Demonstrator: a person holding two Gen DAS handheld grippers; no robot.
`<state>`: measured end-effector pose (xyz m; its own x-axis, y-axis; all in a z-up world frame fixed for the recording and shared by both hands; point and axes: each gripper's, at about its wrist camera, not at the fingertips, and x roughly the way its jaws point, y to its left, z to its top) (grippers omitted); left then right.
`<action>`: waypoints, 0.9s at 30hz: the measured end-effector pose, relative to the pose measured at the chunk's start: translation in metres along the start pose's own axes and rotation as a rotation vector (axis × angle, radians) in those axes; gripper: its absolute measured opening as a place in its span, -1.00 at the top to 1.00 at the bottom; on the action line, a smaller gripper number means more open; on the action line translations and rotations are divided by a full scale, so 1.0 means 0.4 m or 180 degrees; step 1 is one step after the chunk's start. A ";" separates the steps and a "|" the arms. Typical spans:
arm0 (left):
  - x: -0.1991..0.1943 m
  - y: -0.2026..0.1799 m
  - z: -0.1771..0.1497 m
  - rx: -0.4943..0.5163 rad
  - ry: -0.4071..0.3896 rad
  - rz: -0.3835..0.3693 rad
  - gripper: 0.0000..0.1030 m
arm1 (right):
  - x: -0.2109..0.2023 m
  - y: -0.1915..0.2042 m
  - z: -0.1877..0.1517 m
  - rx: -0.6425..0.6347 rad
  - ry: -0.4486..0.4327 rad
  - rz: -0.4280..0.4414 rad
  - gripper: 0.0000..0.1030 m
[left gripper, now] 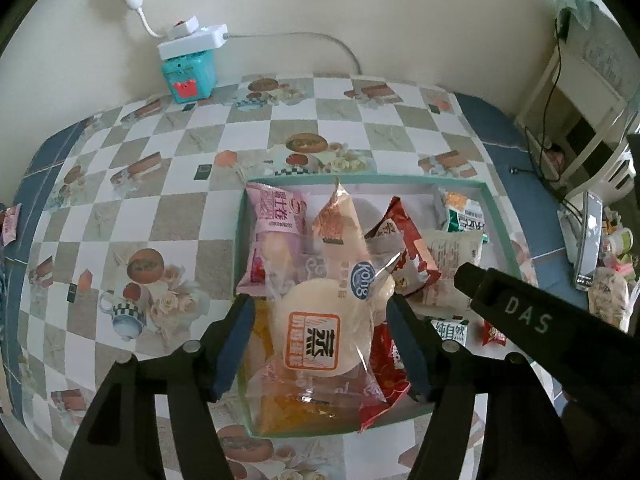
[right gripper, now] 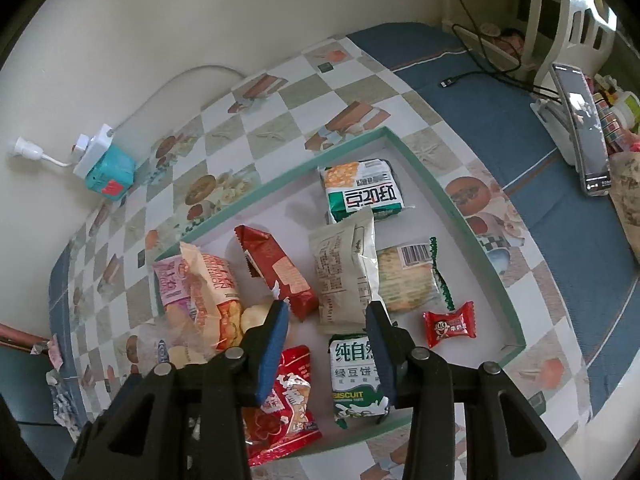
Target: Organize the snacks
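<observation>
Table: checkered cloth (left gripper: 132, 216) with food prints, against a pale wall
Tray: shallow green-rimmed tray (right gripper: 486, 240) on the cloth, snack packets lying inside
Left gripper (left gripper: 320, 320): jaws spread, a clear bun packet (left gripper: 316, 320) between them, pads apart from it
Right gripper (right gripper: 328, 316): jaws partly apart over a beige packet (right gripper: 344, 272), gripping nothing

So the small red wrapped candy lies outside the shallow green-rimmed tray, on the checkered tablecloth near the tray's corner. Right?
Not quite. The small red wrapped candy lies inside the shallow green-rimmed tray, on its white floor near the corner, not on the checkered tablecloth. The right wrist view shows the rim running past it on the outside.
</observation>
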<state>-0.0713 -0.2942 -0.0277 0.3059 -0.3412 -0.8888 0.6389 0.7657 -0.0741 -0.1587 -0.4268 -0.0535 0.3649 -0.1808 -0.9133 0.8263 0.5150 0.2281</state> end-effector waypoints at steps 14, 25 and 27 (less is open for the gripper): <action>-0.059 0.207 0.000 -0.0731 -0.0088 0.0434 -0.75 | -0.035 0.034 -0.026 -0.0157 -0.0160 -0.0173 -0.73; -0.098 0.326 -0.039 -0.0916 -0.0110 0.0946 -0.75 | -0.091 0.111 -0.115 -0.0439 -0.0463 -0.0266 -1.00; -0.099 0.330 -0.049 -0.0881 -0.0081 0.0999 -0.75 | -0.101 0.125 -0.140 -0.0518 -0.0510 -0.0276 -1.00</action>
<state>-0.0131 -0.1690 -0.0113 0.4751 -0.0788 -0.8764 0.2992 0.9511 0.0767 -0.1564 -0.3468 -0.0241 0.3696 -0.3541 -0.8591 0.7822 0.6177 0.0819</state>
